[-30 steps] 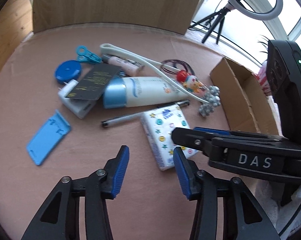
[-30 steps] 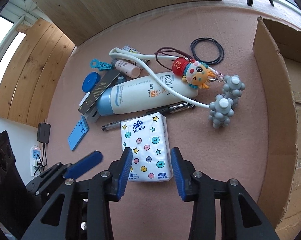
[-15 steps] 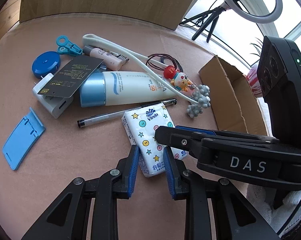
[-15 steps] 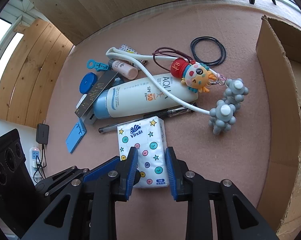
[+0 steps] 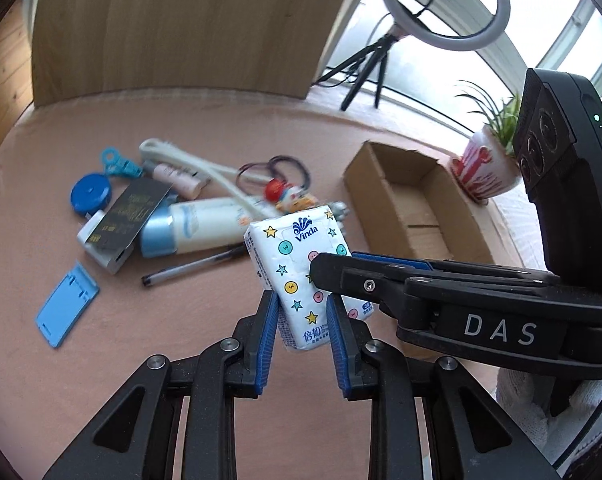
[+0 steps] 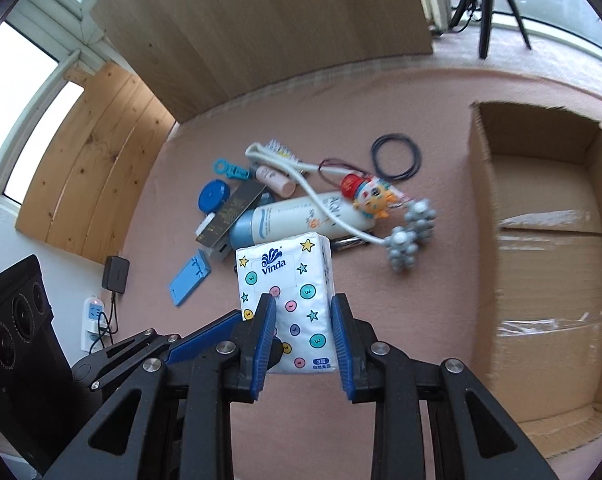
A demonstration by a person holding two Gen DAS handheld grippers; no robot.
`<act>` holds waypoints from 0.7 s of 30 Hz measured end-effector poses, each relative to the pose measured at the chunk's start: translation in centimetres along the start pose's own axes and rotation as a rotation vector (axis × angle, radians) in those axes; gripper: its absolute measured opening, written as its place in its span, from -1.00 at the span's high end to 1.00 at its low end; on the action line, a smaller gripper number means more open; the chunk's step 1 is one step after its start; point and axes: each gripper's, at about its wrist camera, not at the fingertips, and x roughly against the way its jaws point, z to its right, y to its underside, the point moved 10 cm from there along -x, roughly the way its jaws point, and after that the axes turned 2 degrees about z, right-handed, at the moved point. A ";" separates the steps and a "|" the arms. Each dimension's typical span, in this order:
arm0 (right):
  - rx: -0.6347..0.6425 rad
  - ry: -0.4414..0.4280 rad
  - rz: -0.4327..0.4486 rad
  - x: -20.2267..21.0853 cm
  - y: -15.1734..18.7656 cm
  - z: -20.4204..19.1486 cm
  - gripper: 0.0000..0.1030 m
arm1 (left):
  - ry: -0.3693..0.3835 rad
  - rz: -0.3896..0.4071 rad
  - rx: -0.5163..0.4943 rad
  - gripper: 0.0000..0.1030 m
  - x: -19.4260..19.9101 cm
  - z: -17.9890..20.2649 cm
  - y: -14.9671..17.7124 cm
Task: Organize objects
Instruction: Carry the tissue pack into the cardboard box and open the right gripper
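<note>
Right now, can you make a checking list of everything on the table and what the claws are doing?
Surface: pink mat, bare near the claws.
Job's things: tissue pack lifted off the mat; open cardboard box, nothing seen inside.
Clutter: sunscreen tube, pen, blue stand, tape measure, doll keychain, hair ties, grey massager.
Grippers: left claw and right claw both shut on the pack.
Cables: charger and power strip on the floor.
Surroundings: ring light, potted plant, wooden panels.
</note>
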 end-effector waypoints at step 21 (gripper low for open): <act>-0.180 0.177 0.028 7.2 4.1 17.5 0.49 | 0.208 -0.157 -0.193 0.48 -8.5 18.9 2.2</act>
